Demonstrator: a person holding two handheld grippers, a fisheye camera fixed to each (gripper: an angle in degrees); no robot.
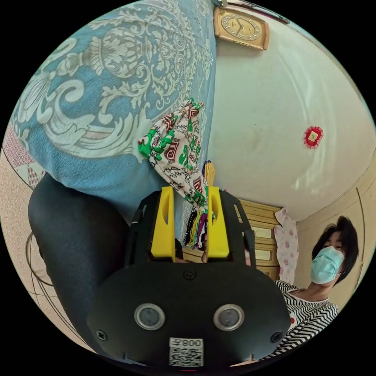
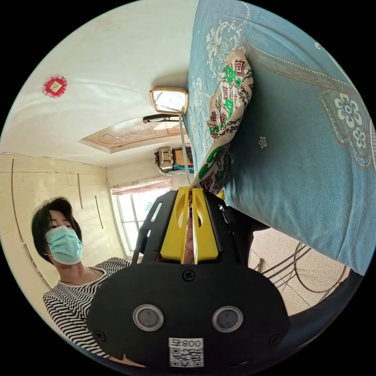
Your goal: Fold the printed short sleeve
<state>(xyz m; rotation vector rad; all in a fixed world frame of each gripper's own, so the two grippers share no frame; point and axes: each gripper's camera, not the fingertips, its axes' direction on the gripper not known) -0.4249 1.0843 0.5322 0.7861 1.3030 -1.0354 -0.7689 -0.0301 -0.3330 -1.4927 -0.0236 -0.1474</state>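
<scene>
The printed short sleeve (image 1: 176,145), a white cloth with green, red and black figures, lies bunched on the blue patterned bedspread (image 1: 98,78). In the left gripper view one end of it runs down between my left gripper's (image 1: 190,192) yellow jaws, which stand well apart; the cloth brushes the right-hand jaw. In the right gripper view the same garment (image 2: 229,98) stretches along the bedspread (image 2: 297,156) to my right gripper (image 2: 192,191), whose jaws are pressed together on its edge.
A person in a striped top (image 2: 74,297) and a mask stands behind the grippers. A framed clock (image 1: 241,27) and a red ornament (image 1: 313,136) hang on the wall. Wooden drawers (image 1: 260,235) stand beyond. A dark rounded piece (image 1: 74,243) borders the bed above a tiled floor (image 2: 282,250).
</scene>
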